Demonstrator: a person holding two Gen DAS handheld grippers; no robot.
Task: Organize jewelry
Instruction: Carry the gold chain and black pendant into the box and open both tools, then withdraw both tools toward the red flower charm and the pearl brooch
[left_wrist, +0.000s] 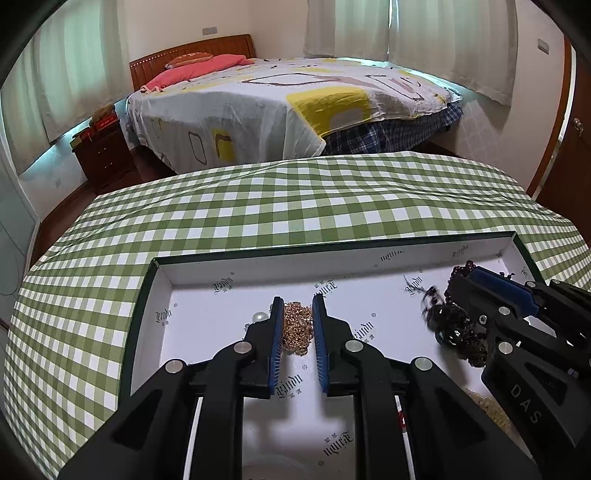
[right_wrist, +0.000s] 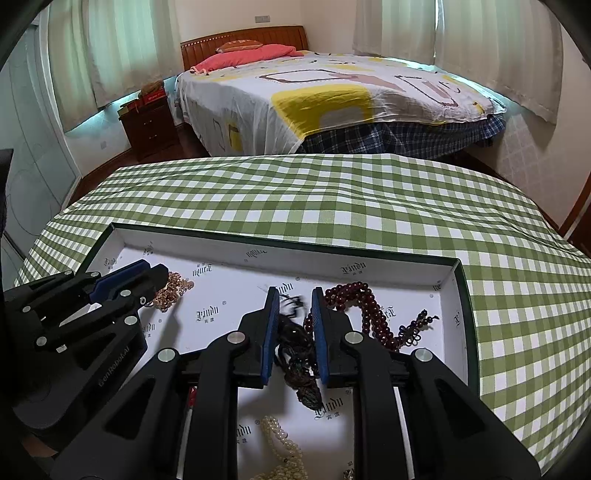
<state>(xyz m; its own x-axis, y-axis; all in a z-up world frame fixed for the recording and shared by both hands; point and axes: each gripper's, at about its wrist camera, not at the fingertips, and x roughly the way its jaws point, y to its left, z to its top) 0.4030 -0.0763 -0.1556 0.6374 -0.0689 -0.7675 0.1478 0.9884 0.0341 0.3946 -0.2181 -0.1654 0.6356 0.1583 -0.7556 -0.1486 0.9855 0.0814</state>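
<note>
A shallow white-lined tray (left_wrist: 332, 245) with a dark green rim lies on the green checked cloth. My left gripper (left_wrist: 297, 302) is low over the tray floor. A bunched gold chain (left_wrist: 297, 328) fills the narrow gap between its blue pads and touches both. My right gripper (right_wrist: 294, 295) has a dark beaded piece with a tassel (right_wrist: 295, 350) between its pads; the loop past the fingertips is blurred. In the right wrist view the left gripper (right_wrist: 159, 273) sits at the tray's left with the gold chain (right_wrist: 171, 291) at its tip.
A dark red bead strand (right_wrist: 369, 306) lies at the tray's right, a pearl necklace (right_wrist: 280, 443) near its front, and a single pearl (left_wrist: 259, 317) beside the left finger. The checked table (left_wrist: 295, 199) extends beyond the tray. A bed (left_wrist: 277, 96) and nightstand (left_wrist: 99, 147) stand behind.
</note>
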